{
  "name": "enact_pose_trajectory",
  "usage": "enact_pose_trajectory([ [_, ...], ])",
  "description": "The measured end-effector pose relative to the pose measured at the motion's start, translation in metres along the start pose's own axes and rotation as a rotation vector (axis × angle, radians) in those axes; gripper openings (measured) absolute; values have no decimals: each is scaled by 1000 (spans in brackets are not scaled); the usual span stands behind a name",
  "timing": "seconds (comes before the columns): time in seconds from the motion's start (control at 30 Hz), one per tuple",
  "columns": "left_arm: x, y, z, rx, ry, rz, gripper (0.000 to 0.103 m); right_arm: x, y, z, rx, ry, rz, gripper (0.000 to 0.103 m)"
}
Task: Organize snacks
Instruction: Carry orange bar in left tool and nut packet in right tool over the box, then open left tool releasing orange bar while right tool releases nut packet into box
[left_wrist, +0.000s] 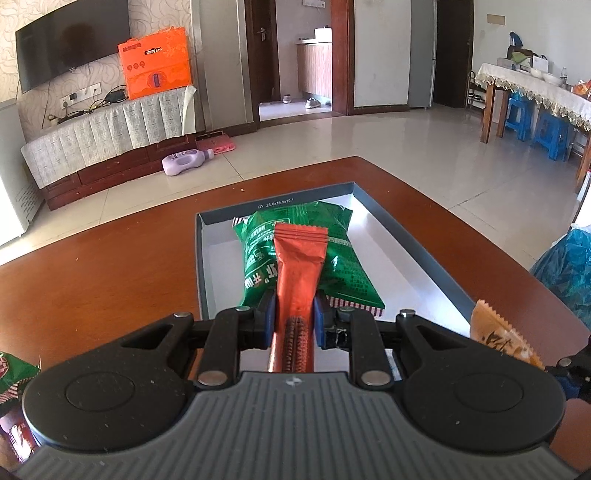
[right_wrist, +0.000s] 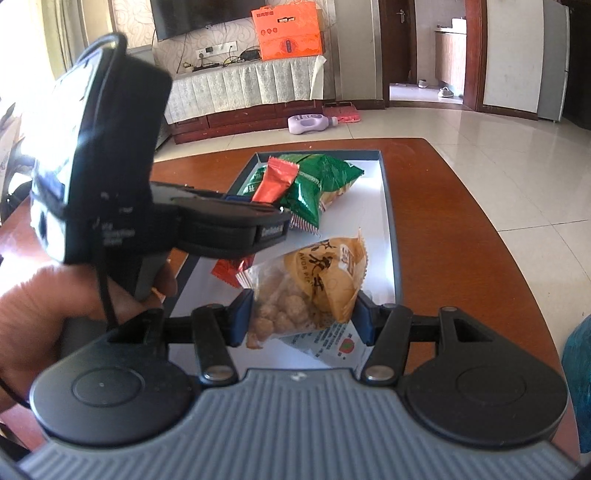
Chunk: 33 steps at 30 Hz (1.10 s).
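Both hands loaded over the tray (left_wrist: 413, 243) on the brown table (left_wrist: 110, 258)! The left gripper (left_wrist: 294, 308) pinches the red stick pack (left_wrist: 301, 258) low on its body, fingers nearly together, the pack angling up above the green bag (left_wrist: 343, 258) that lies toward the tray's far end. The right gripper (right_wrist: 301, 317) clamps the orange-and-clear snack pouch (right_wrist: 317, 288), fingers moderately apart around its bulk, over the tray's near end. Best play, I'd say: lower each pack flat onto bare tray floor, red stick beside the green bag rather than on it, then release gently.
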<state>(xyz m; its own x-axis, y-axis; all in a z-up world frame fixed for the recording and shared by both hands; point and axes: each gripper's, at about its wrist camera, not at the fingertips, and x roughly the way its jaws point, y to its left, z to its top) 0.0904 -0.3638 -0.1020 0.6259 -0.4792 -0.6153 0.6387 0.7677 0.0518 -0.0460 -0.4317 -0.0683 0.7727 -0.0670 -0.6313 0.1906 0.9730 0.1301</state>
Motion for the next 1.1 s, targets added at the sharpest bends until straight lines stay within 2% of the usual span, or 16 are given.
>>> enact_pose_trajectory([
  [0.4,4,4,-6,-14,32,28,25,10,-1,1,-4,-8,11,58],
  [0.6,0,7,-9,-36,29,18,25,13,-1,0,1,-15,22,58],
  [1.1,-18,-3,-2,16,0,-5,25,17,0,1,17,-33,26,58],
])
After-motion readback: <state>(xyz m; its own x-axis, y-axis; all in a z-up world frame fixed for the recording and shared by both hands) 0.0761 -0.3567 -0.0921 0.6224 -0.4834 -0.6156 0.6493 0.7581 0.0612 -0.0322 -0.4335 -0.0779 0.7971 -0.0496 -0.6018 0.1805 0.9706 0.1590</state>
